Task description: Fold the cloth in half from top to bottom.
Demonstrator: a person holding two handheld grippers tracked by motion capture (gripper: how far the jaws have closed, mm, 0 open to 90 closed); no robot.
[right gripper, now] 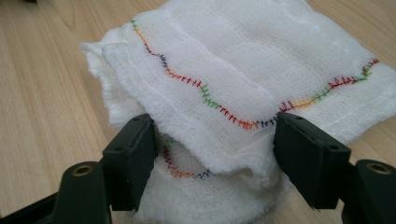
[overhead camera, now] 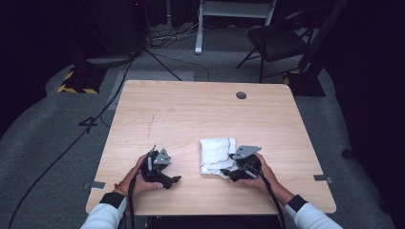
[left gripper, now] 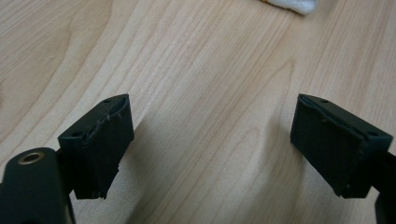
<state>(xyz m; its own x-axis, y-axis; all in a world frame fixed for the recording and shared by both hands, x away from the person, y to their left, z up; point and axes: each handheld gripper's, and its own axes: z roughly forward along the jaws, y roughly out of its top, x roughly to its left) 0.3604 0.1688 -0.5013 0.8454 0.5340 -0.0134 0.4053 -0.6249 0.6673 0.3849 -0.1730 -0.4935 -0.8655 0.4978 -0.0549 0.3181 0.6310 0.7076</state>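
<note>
A folded white gauze cloth [overhead camera: 216,153] with multicoloured stitching along its hem lies on the wooden table [overhead camera: 191,109], right of the middle near the front. My right gripper [overhead camera: 230,174] sits at the cloth's front right corner. In the right gripper view, the right gripper [right gripper: 215,149] stands open, and the cloth's [right gripper: 243,60] loose layered edge lies between the jaws without being pinched. My left gripper [overhead camera: 175,181] rests low over bare wood to the left of the cloth. The left gripper [left gripper: 210,140] is open with nothing between its jaws, and a cloth corner [left gripper: 292,4] lies far ahead.
A round cable hole [overhead camera: 241,95] sits near the table's far edge. Grey tape tabs mark the left [overhead camera: 97,184] and right [overhead camera: 323,178] edges. Beyond the table stand a black chair [overhead camera: 277,40], a yellow-striped stand base [overhead camera: 79,81] and floor cables.
</note>
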